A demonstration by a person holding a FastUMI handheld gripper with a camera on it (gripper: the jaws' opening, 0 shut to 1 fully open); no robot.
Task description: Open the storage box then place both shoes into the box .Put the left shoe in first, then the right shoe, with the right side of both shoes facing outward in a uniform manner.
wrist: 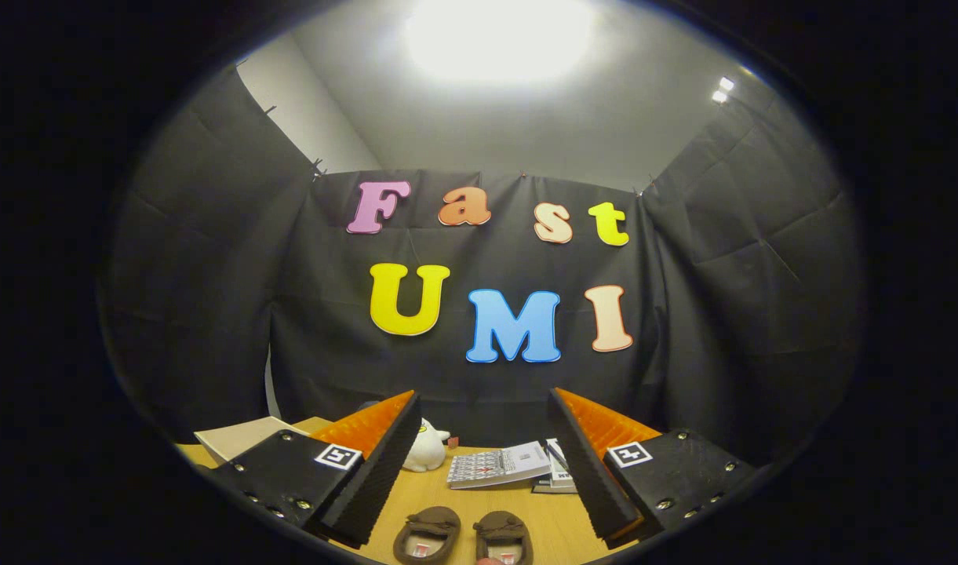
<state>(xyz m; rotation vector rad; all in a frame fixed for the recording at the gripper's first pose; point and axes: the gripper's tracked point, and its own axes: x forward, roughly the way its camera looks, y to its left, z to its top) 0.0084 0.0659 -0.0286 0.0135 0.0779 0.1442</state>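
Observation:
Two small brown shoes stand side by side on the wooden table (424,498), toes pointing away from me. The left one (428,534) and the right one (504,537) lie low between my fingers, close in. My gripper (482,408) is raised above the table and held level, open wide, with nothing between its fingers (369,479). A beige flat thing, perhaps the storage box or its lid (239,436), shows behind the left finger, mostly hidden.
Just past the left finger sits a white soft toy (428,447) on the table. Books or booklets (498,464) lie stacked ahead, near the right finger. The black cloth wall closes the table's far side.

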